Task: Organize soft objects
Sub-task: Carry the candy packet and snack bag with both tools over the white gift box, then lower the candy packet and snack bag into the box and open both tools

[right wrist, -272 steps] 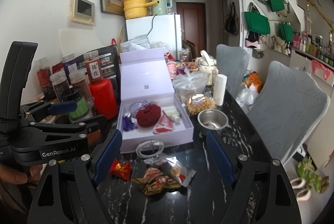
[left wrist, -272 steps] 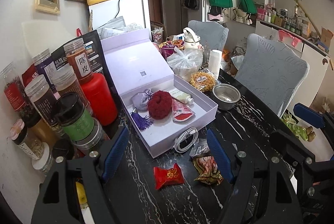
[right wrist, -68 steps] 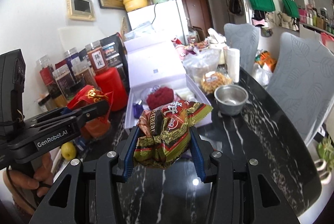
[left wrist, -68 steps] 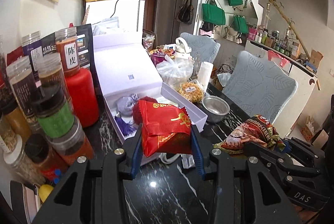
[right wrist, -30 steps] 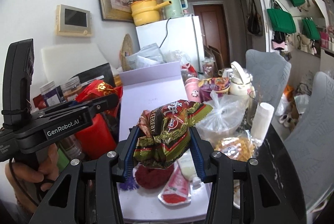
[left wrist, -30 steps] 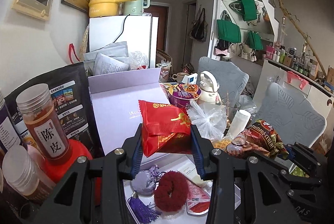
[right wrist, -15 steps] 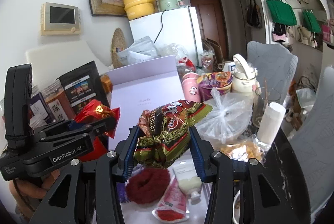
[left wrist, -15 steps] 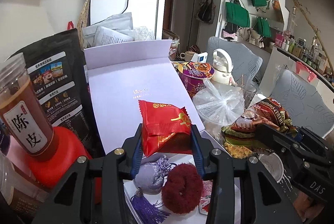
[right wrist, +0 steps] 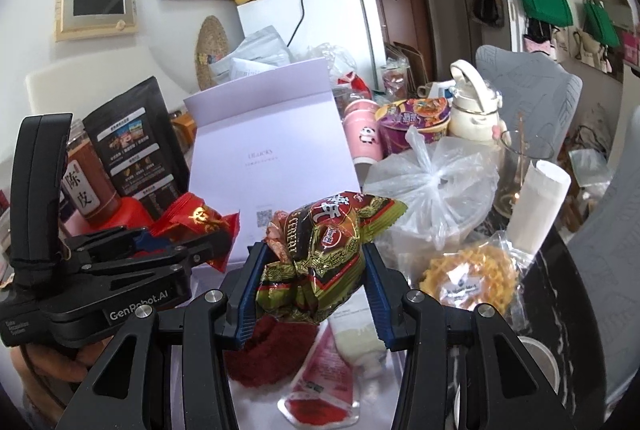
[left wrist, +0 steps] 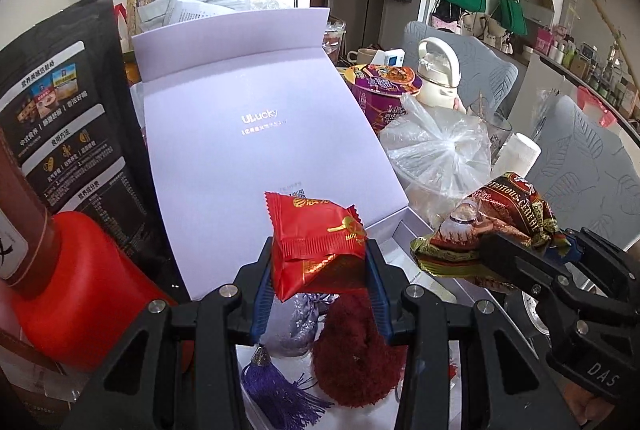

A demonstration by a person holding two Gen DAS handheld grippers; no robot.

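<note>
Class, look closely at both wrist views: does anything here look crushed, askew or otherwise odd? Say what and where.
The green-and-gold snack packet is crumpled and pinched at the waist between the pads of the right gripper. The red packet sits tilted in the left gripper. Both are held above the open lavender box; nothing looks spilled.

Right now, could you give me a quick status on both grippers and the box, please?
Left gripper shut on red packet. Right gripper shut on cereal packet. Both over open lilac box; red pompom underneath.
</note>
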